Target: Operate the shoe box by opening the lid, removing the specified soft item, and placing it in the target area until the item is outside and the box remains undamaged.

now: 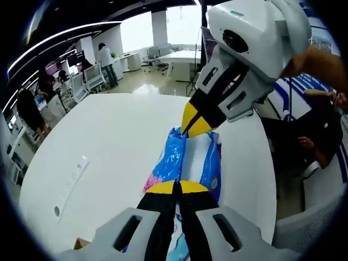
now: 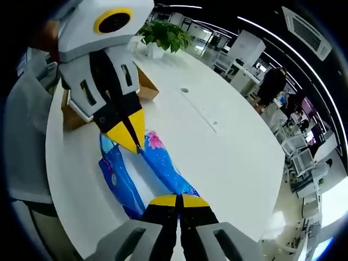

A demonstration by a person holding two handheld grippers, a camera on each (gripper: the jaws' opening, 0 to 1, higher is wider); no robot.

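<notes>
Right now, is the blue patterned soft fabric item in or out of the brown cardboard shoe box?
Out. The blue patterned fabric item lies stretched on the white table, clamped between the left gripper and right gripper; the brown cardboard box sits behind.

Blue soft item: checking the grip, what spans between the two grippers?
The blue soft item itself, stretched over the white table from right gripper to left gripper, in both views.

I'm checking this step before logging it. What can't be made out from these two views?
- Shoe box: right gripper view, mostly behind the left hand-held gripper; lid state unclear.
- Soft blue package: left gripper view, near end hidden by the left hand-held gripper; far end under the right hand-held gripper.
- Package print: too blurred to read.
- Table front edge: cut off.
</notes>
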